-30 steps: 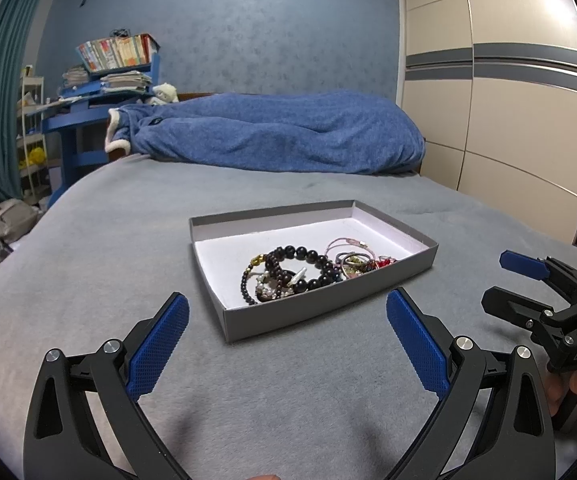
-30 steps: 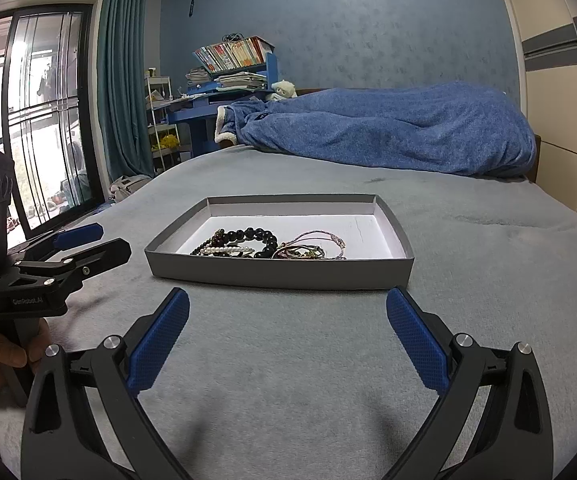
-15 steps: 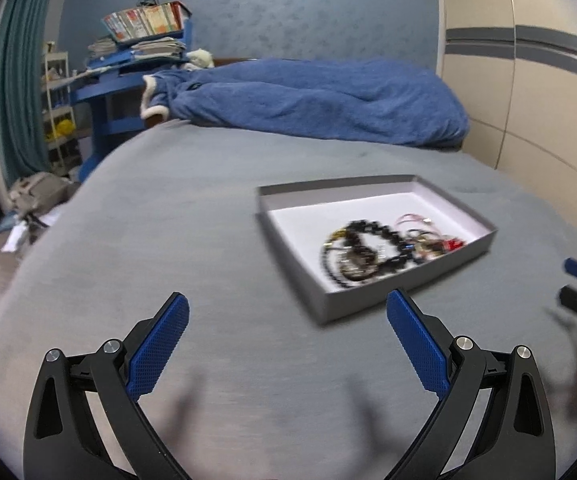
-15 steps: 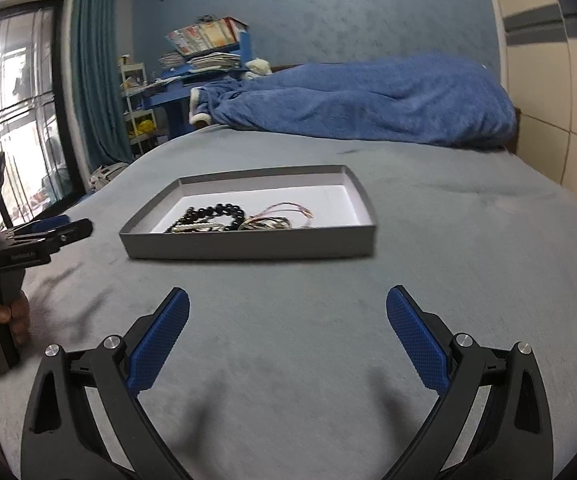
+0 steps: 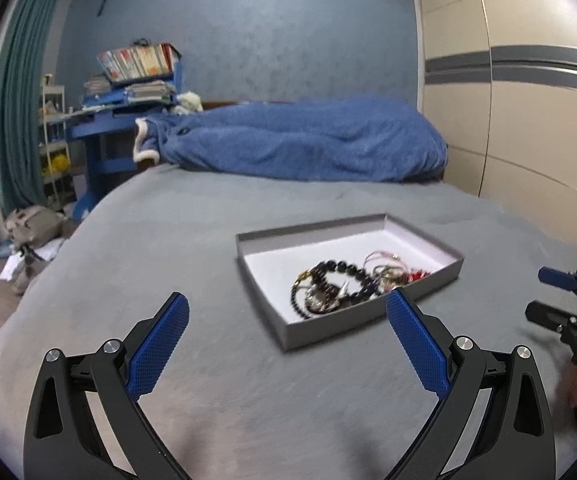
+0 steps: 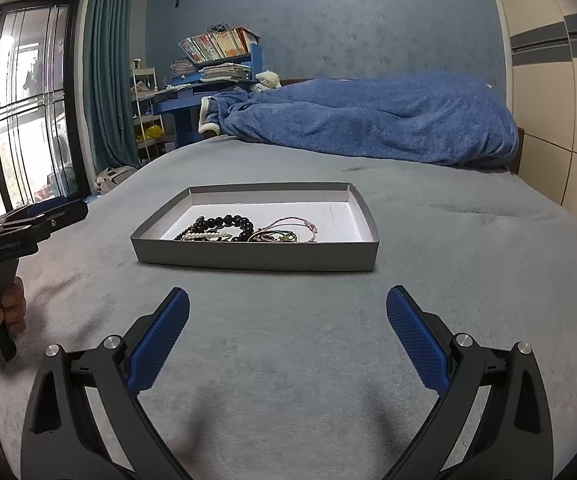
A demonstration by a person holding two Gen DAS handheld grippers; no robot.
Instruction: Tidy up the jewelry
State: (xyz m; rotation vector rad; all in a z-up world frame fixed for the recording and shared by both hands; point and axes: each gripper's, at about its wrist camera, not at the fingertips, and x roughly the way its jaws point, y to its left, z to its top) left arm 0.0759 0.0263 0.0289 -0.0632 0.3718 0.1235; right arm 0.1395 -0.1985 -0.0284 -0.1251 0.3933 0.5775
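Observation:
A shallow grey tray point(image 5: 330, 334) with a white floor lies on the grey bed; it also shows in the right wrist view point(image 6: 256, 256). In it lie a black bead bracelet point(image 5: 344, 270), point(image 6: 224, 222), a pearl strand point(image 6: 202, 236) and a tangle of thin cord bracelets point(image 5: 388, 270), point(image 6: 288, 232). My left gripper point(image 5: 286, 340) is open and empty, short of the tray's near left corner. My right gripper point(image 6: 287, 340) is open and empty in front of the tray. Each gripper shows in the other's view, the right one point(image 5: 556, 296) and the left one point(image 6: 44, 216).
The grey bed cover point(image 6: 448, 264) stretches all around the tray. A blue blanket point(image 6: 368, 116) is heaped at the bed's far end. A blue desk with books point(image 5: 128, 92) stands at the back left, a wardrobe point(image 5: 528, 120) on the right, a window point(image 6: 24, 100) on the left.
The left gripper swung left, then partly back, so the tray now sits right of centre in its view. The right gripper's view drifted and returned. Both stayed open.

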